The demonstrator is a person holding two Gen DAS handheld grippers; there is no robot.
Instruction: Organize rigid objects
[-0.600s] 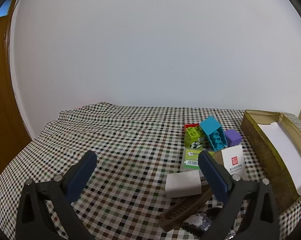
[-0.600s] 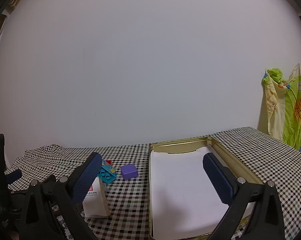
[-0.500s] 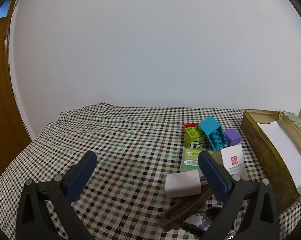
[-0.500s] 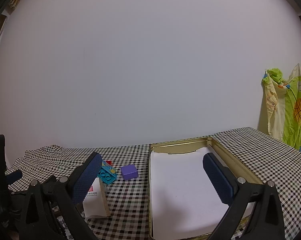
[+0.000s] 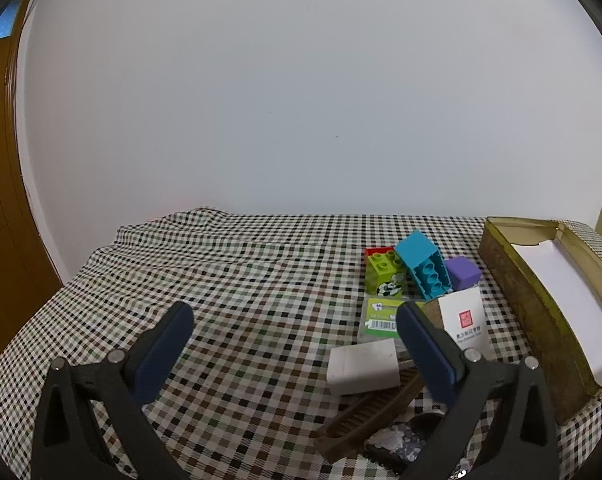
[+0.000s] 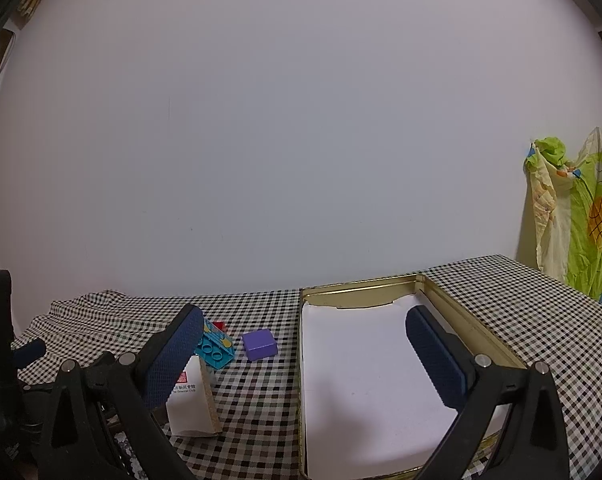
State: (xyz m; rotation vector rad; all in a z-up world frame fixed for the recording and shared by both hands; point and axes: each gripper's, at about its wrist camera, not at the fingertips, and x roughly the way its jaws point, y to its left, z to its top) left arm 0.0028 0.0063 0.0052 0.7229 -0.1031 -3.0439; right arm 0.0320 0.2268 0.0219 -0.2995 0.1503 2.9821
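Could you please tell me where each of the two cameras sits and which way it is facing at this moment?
Left wrist: sits on the left gripper, looking forward over the checkered tablecloth at a pile of blocks and boxes; both its open fingers show.
Right wrist: sits on the right gripper, looking forward over the gold tin; its open fingers show.
Shared: the tin, purple block, blue brick and white card box.

Both grippers are just hanging there wide open, nothing in them. Left gripper (image 5: 293, 328) has its blue-padded fingers (image 5: 163, 350) spread far apart, and the right gripper (image 6: 303, 334) looks the same, level and pointing forward.
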